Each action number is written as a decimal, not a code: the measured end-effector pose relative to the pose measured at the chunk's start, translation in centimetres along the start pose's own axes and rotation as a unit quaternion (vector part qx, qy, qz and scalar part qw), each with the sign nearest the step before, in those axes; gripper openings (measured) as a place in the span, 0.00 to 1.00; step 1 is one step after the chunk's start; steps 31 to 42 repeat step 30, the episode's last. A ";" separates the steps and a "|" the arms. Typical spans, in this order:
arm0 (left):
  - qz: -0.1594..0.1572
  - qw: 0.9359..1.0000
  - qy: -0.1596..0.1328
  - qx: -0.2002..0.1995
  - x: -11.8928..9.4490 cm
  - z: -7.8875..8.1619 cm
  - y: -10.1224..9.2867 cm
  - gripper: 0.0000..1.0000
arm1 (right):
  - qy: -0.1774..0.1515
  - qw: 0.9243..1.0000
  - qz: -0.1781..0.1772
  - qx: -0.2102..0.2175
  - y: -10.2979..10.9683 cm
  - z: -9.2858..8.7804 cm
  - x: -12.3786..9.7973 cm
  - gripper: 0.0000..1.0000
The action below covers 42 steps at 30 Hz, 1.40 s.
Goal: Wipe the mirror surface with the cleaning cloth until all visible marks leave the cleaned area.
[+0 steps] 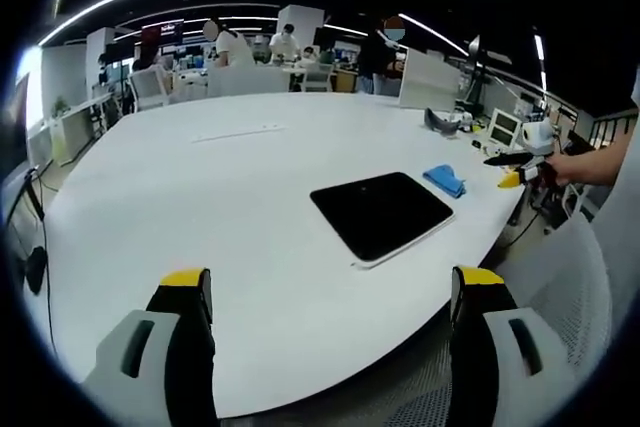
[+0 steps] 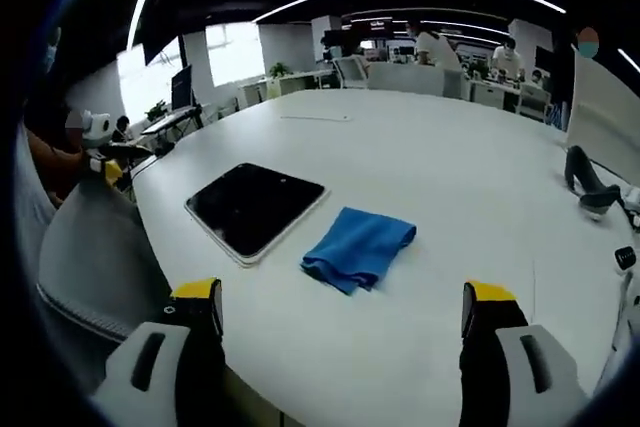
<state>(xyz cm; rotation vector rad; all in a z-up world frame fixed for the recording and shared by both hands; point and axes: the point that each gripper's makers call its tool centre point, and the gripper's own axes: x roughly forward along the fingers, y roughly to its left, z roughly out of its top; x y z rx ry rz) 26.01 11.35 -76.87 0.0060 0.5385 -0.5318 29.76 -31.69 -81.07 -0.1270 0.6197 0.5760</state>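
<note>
The mirror (image 2: 256, 208), a dark rounded rectangle, lies flat near the tabletop (image 2: 450, 177) edge, with the blue cleaning cloth (image 2: 358, 247) crumpled just beside it, apart from its rim. The right gripper (image 2: 345, 312) has jaws spread wide and empty, the cloth dead ahead and near; it looks the nearer one. The left gripper (image 1: 330, 292), jaws likewise apart, faces the mirror (image 1: 382, 214), its long axis running diagonally, the cloth (image 1: 444, 179) beyond. The left gripper view also shows a hand (image 1: 572, 166) by the tabletop's far edge.
</note>
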 end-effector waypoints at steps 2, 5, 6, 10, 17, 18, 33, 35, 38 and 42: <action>-0.001 1.000 -0.001 -0.001 0.0 0.0 0.0 0.99 | -0.004 1.000 -0.003 0.014 -0.1 0.0 -0.1 0.98; -0.003 1.000 -0.002 -0.001 -0.1 0.1 -0.1 0.99 | -0.003 1.000 -0.003 0.021 0.1 -0.3 -0.1 0.98; -0.003 1.000 -0.002 0.000 0.0 0.0 0.0 0.99 | -0.004 1.000 -0.003 0.022 0.1 -0.3 -0.2 0.98; -0.001 1.000 -0.003 0.000 -0.1 0.1 0.1 0.99 | -0.007 1.000 -0.004 0.030 0.0 -0.5 -0.4 0.98; 0.000 1.000 -0.001 0.002 -0.1 0.0 0.1 0.99 | -0.003 0.999 -0.005 0.033 0.0 -0.5 -0.5 0.98; 0.001 1.000 -0.002 0.002 -0.2 0.0 0.1 0.99 | -0.005 0.999 -0.005 0.033 0.0 -0.5 -0.5 0.98; 0.001 1.000 0.003 0.004 -0.5 -0.3 -0.2 0.99 | -0.011 0.999 -0.008 0.038 0.1 -0.3 -0.7 0.98; 0.001 1.000 0.003 0.004 -0.5 -0.3 -0.2 0.99 | -0.011 0.999 -0.008 0.038 0.1 -0.3 -0.7 0.98; 0.001 1.000 0.003 0.004 -0.5 -0.3 -0.2 0.99 | -0.011 0.999 -0.008 0.038 0.1 -0.3 -0.7 0.98; 0.001 1.000 0.003 0.004 -0.5 -0.3 -0.2 0.99 | -0.011 0.999 -0.008 0.038 0.1 -0.3 -0.7 0.98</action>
